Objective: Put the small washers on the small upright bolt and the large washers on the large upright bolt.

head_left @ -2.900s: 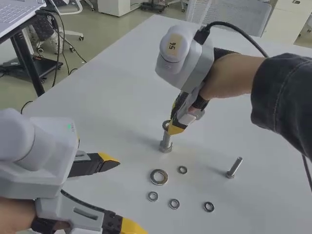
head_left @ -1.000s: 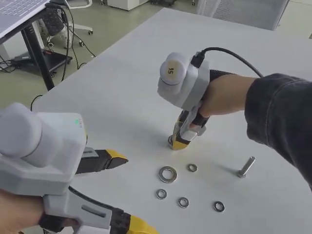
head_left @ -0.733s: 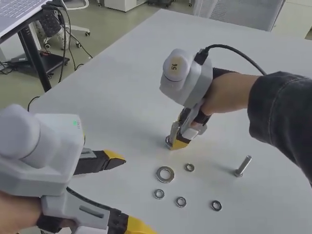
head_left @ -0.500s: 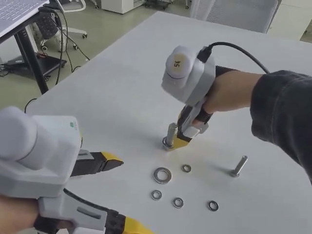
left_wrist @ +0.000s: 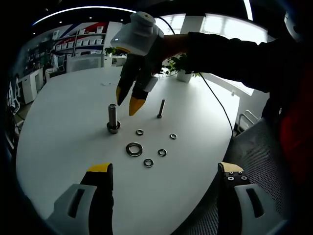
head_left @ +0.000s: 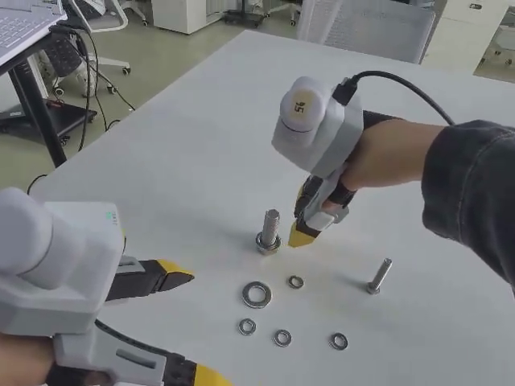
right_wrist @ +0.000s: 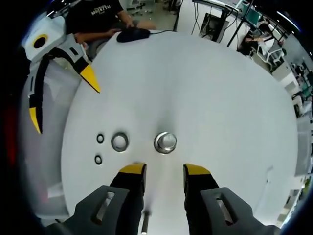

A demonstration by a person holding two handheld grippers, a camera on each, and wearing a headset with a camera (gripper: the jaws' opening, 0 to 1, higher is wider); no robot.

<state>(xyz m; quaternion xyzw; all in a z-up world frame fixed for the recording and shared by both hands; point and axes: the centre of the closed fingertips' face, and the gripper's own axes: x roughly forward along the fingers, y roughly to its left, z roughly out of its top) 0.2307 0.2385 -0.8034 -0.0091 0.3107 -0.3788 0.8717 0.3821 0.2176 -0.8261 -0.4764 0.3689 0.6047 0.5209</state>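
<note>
— What do we have closest to us?

— Our left gripper (left_wrist: pixel 165 171), low over the bench (head_left: pixel 201 145), with its jaws spread wide and nothing between them. Just beyond it lie four small washers (head_left: pixel 282 338) and one large washer (head_left: pixel 257 294), all flat and loose. The small bolt (head_left: pixel 378 275) stands to the right of them, with nothing on it.

— And behind them, what has changed?

— The large bolt (head_left: pixel 270 227). A moment ago our right gripper (right_wrist: pixel 165 170) was bringing a washer down over its tip. Now this seated washer (head_left: pixel 268 240) lies around the shank, at the base. The gripper has lifted away to the right of the bolt, near it but not touching, jaws a little apart and holding nothing.

— So what does this mean for us?

— We judge that one large washer is done. One large and four small washers remain on the bench, so the loose large one is probably our next pick.
</note>
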